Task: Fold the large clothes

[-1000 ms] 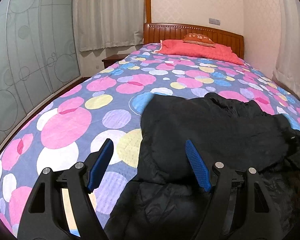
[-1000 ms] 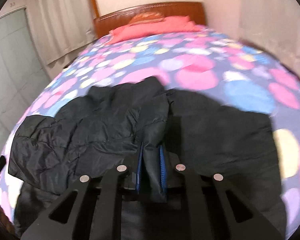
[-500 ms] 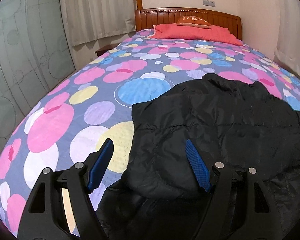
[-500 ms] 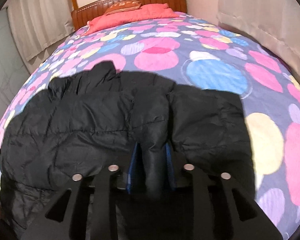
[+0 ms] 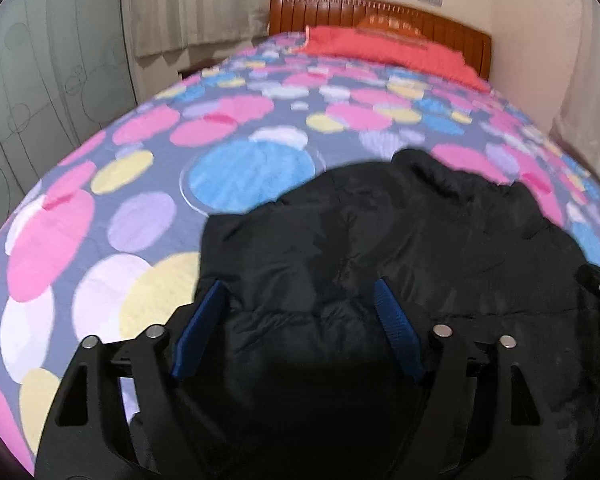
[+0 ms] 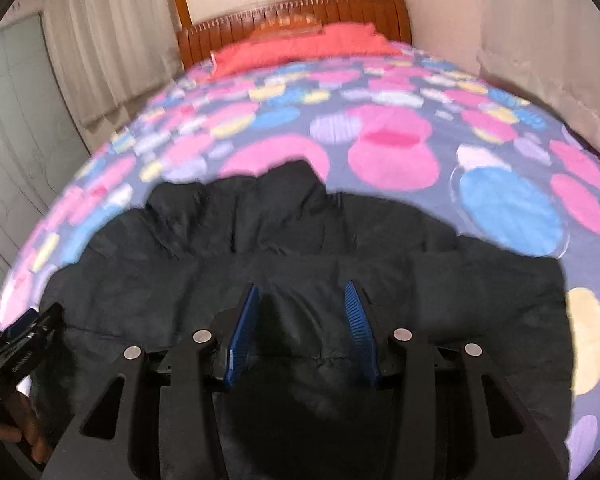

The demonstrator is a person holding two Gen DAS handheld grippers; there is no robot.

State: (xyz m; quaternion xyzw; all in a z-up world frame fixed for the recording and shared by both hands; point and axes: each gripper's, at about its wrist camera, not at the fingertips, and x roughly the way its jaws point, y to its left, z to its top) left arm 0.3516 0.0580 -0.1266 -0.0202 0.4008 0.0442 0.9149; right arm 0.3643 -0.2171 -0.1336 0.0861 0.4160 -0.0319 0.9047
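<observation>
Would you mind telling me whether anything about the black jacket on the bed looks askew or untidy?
The black jacket lies in puffy, uneven layers on the spotted bedspread, its collar bunched up at the far edge. Nothing looks torn or spilled.

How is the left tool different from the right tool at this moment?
The left tool stands wide open, over the black jacket near its edge. The right tool is open more narrowly, its jaws just having opened off the jacket's middle. Both have blue pads and grip nothing.
</observation>
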